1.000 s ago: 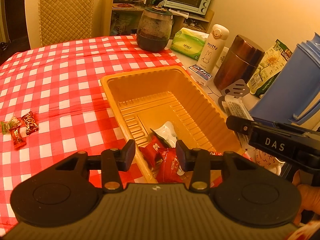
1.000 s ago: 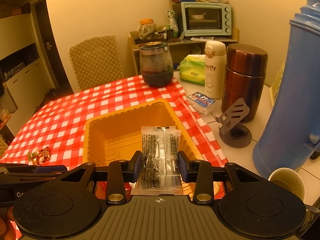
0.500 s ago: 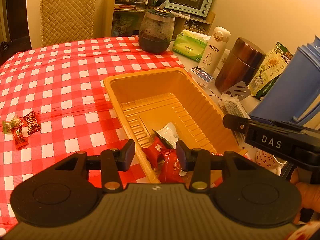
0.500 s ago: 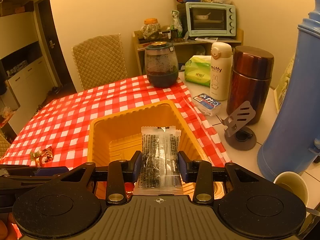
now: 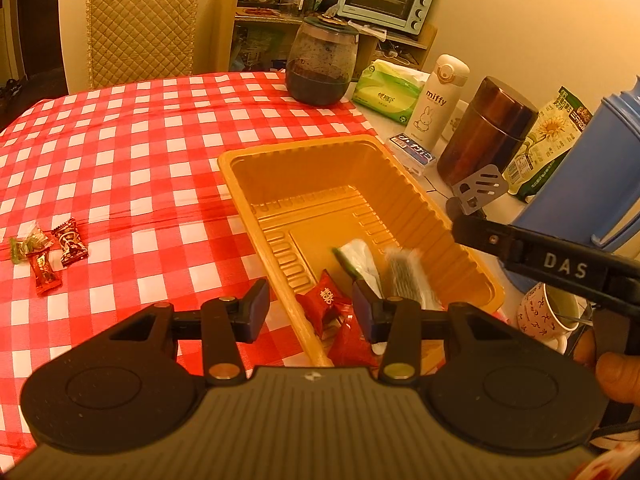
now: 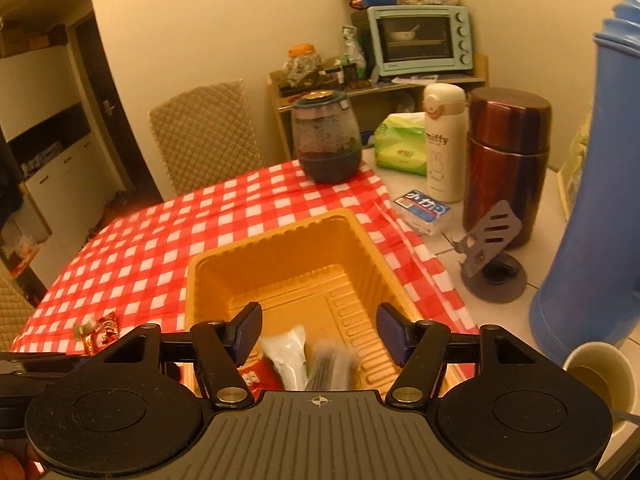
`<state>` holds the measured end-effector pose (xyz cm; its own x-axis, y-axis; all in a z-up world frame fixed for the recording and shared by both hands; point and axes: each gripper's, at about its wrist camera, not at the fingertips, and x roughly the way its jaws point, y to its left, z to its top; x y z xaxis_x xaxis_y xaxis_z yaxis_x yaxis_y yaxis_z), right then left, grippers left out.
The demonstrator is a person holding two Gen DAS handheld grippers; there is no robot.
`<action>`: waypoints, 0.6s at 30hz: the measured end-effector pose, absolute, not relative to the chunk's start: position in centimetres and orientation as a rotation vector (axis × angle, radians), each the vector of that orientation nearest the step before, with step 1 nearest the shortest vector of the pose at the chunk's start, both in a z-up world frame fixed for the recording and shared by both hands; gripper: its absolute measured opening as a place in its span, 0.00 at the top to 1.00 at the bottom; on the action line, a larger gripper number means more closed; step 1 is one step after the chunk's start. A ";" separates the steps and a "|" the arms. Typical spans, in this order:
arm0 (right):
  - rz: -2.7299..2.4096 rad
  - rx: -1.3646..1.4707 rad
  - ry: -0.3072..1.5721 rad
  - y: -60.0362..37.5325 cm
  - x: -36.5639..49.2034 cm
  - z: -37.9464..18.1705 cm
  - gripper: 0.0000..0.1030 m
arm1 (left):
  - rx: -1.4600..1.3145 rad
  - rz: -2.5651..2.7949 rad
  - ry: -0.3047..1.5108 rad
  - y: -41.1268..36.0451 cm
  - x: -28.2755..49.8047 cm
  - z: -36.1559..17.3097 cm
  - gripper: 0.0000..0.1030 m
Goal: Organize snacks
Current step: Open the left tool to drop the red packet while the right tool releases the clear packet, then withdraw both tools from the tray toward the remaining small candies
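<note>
An orange plastic tray point(image 5: 400, 184) sits on the red checked tablecloth; it also shows in the right wrist view point(image 6: 280, 240). In its near end lie red wrapped snacks point(image 5: 326, 300), a white packet point(image 5: 360, 260) and a clear packet of dark snack point(image 5: 406, 276), blurred as it drops; that packet shows blurred in the right wrist view point(image 6: 330, 364). My right gripper point(image 6: 318, 330) is open and empty above the tray's near end. My left gripper point(image 5: 308, 306) is open and empty over the tray's near left rim. Three small candies point(image 5: 46, 250) lie on the cloth at the left.
Right of the tray stand a blue thermos jug point(image 6: 592, 200), a brown flask point(image 6: 508, 160), a white Miffy bottle point(image 6: 442, 140), a phone stand point(image 6: 492, 256), a cup point(image 6: 600, 376) and a tissue pack point(image 6: 400, 148). A dark glass jar point(image 6: 326, 136) stands behind. A chair point(image 5: 140, 28) is at the far side.
My right gripper has opened and let go of the dark snack packet, which has dropped into the tray. My left gripper has stayed open near the tray's rim.
</note>
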<state>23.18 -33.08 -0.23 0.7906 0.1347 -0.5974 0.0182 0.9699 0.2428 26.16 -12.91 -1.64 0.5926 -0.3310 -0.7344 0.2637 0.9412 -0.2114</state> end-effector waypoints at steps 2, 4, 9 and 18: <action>0.051 0.248 0.660 -33.4 22.9 -0.2 0.38 | -0.086 -0.343 0.868 -12.6 26.0 -1.6 0.60; 0.036 0.253 0.664 -33.7 22.4 -0.1 0.38 | -0.087 -0.338 0.865 -12.3 25.8 -1.4 0.60; 0.028 0.261 0.674 -33.6 20.9 0.3 0.38 | -0.088 -0.324 0.856 -11.5 24.9 -0.9 0.60; 0.059 0.256 0.676 -31.1 17.8 1.4 0.38 | -0.087 -0.292 0.829 -9.2 22.0 0.9 0.57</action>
